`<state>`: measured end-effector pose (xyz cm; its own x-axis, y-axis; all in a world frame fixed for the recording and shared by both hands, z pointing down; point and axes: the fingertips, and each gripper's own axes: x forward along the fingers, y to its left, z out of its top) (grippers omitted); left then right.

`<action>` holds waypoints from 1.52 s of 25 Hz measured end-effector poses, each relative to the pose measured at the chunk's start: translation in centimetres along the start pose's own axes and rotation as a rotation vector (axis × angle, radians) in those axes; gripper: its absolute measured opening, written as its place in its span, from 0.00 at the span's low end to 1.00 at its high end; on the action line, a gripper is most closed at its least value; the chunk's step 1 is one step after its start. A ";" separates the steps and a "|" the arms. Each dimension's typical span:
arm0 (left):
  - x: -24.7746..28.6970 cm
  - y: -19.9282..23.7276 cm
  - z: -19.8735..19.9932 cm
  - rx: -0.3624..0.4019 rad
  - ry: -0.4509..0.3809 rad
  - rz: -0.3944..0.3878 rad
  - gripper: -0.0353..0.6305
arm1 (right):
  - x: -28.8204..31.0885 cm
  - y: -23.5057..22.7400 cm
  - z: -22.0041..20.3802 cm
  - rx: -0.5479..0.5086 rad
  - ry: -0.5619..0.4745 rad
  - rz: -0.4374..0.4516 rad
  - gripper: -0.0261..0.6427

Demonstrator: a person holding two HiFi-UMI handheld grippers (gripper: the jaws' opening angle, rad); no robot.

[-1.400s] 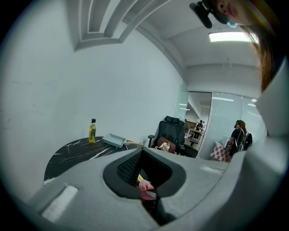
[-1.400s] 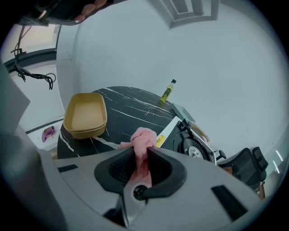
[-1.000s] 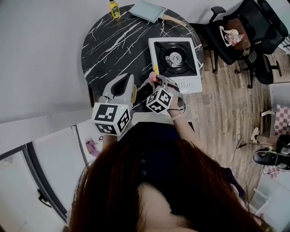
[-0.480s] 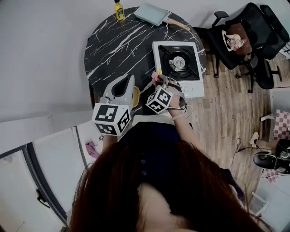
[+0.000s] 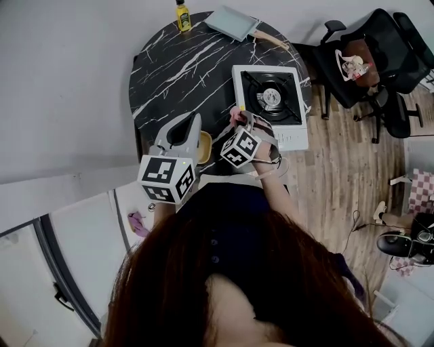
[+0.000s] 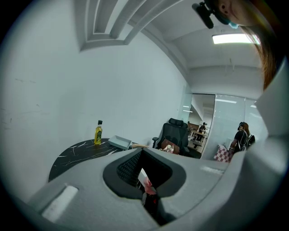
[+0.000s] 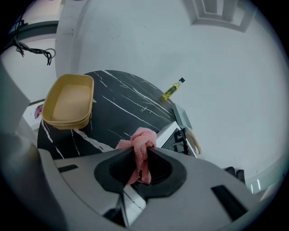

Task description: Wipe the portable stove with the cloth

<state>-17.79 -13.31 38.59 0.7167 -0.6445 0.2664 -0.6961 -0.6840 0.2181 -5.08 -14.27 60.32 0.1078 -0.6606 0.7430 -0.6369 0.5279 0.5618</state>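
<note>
The portable stove (image 5: 271, 98), white with a black burner top, sits at the right side of the round black marble table (image 5: 176, 68). My right gripper (image 5: 239, 122) is shut on a pink cloth (image 5: 234, 114) just off the stove's near left corner. In the right gripper view the bunched cloth (image 7: 141, 144) sticks up from between the jaws of the right gripper (image 7: 141, 157), with the stove's edge (image 7: 177, 134) just beyond. My left gripper (image 5: 193, 122) hovers over the table's near edge, jaws together with nothing held. In the left gripper view the left gripper (image 6: 146, 191) points across the table.
A yellow bowl (image 5: 205, 146) (image 7: 68, 103) rests at the table's near edge between the grippers. At the far rim stand a yellow bottle (image 5: 183, 15) (image 6: 98, 132) and a grey tray (image 5: 234, 22). Black office chairs (image 5: 369, 57) stand on the wooden floor to the right.
The head view has shifted slightly. The right gripper with the cloth has edged a little closer to the stove's near left corner. The left gripper has stayed in place.
</note>
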 end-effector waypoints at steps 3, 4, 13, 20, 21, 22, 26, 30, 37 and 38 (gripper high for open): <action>0.1 0.3 0.1 -0.002 -0.002 0.002 0.07 | 0.3 -0.4 0.3 0.000 0.003 -0.002 0.15; 0.1 0.4 0.1 -0.003 -0.002 0.004 0.07 | 0.4 -0.4 0.2 0.001 0.005 -0.001 0.15; 0.5 1.0 0.1 -0.019 -0.005 0.008 0.07 | 1.4 -1.2 0.7 -0.005 0.010 0.005 0.15; 0.6 1.5 0.2 -0.032 -0.007 0.015 0.07 | 2.1 -1.5 1.1 -0.012 0.011 0.010 0.15; 0.6 1.6 0.2 -0.032 -0.007 0.017 0.07 | 2.2 -1.6 1.2 -0.013 0.010 0.011 0.15; 0.6 1.7 0.2 -0.033 -0.006 0.019 0.07 | 2.3 -1.6 1.2 -0.015 0.009 0.011 0.15; 0.7 1.9 0.1 -0.031 0.001 0.023 0.07 | 2.7 -2.0 1.5 -0.014 0.005 0.011 0.15; 0.9 1.9 0.0 -0.029 0.008 0.027 0.07 | 3.2 -2.3 1.7 -0.008 -0.001 0.020 0.15; 1.1 2.1 -0.1 -0.037 0.014 0.036 0.07 | 3.9 -3.0 2.1 -0.003 -0.004 0.034 0.15; 1.2 2.1 -0.2 -0.038 0.015 0.037 0.07 | 4.0 -3.1 2.2 0.001 -0.006 0.036 0.15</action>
<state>-18.41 -15.44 39.51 0.6898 -0.6637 0.2892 -0.7236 -0.6461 0.2429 -4.32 -19.72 60.75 0.0801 -0.6444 0.7605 -0.6414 0.5507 0.5341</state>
